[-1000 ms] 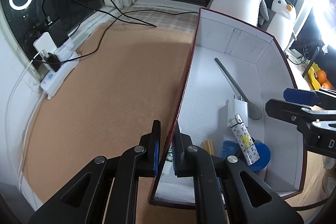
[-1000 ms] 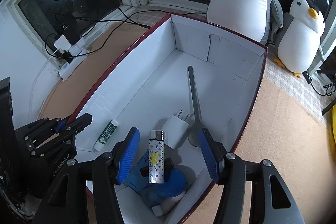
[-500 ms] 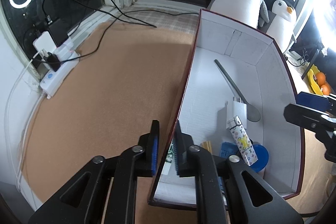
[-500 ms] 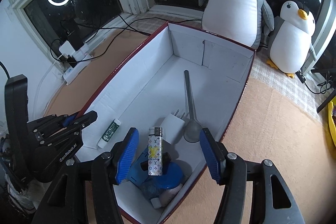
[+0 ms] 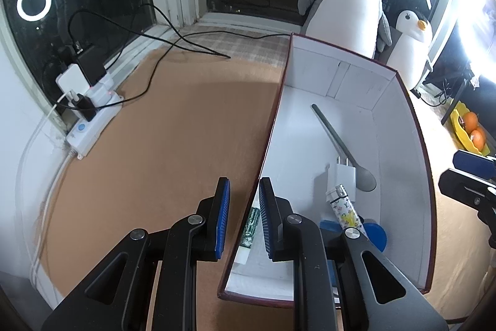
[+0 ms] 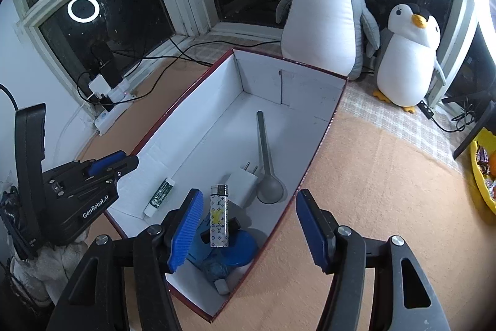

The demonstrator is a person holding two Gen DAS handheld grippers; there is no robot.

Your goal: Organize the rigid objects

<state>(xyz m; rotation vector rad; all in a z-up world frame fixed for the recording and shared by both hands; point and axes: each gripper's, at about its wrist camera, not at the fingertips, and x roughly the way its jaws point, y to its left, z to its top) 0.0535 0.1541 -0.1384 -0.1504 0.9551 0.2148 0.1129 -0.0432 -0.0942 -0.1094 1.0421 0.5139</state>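
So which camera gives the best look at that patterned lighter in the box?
The right wrist view: the lighter shows whole, from silver cap to base, lying atop blue items. In the left wrist view the lighter is smaller, seen at a slant, its lower end hidden behind the left hand-held gripper.

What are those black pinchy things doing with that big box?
A person holds two grippers over a white cardboard box with a dark red rim. The left gripper straddles the box's side wall, jaws opening, pads off it. The right gripper hangs open and empty, jaws opening, above a patterned lighter, a white plug adapter and a grey spoon inside.
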